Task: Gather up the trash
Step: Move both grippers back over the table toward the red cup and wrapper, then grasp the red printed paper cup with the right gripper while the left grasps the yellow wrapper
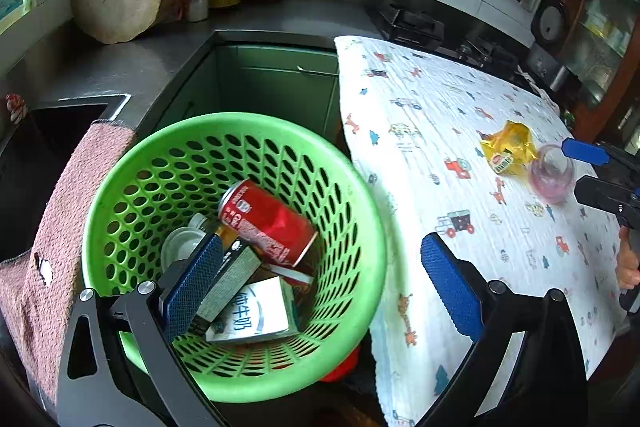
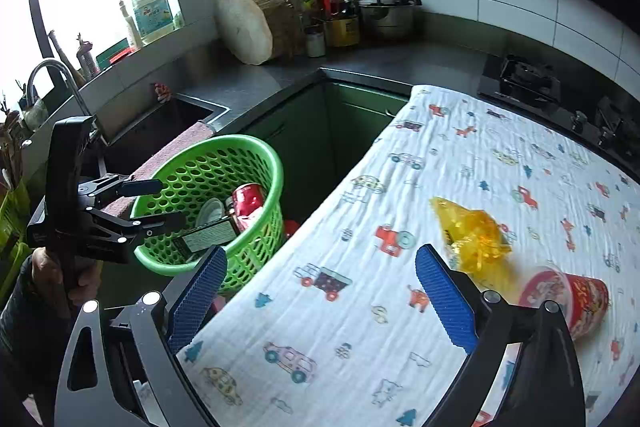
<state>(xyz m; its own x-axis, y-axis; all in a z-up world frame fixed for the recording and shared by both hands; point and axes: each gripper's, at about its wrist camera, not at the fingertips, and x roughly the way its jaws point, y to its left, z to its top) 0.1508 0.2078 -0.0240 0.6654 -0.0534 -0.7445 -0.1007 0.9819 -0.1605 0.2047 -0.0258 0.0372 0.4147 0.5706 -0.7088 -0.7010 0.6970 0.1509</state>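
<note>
Your left gripper hangs over the green basket, jaws spread wide with nothing between them; the right wrist view shows it from the side, poised at the basket's near rim. Inside the basket the left view gives you a red can, a white milk carton, a dark box and a clear lid; from the right view only the can top and the box show above the rim.

Your right gripper is above the tabletop, over the printed cloth, jaws spread and empty. Just ahead of its right finger lies a crumpled yellow wrapper, and beside that a red printed cup lying on its side, mouth toward you. The left view shows the same pair far across the cloth: the wrapper touching the cup, whose red print cannot be made out from there, with the right gripper's blue fingertip close to them.

The right view alone shows the sink faucet and window sill bottles.
</note>
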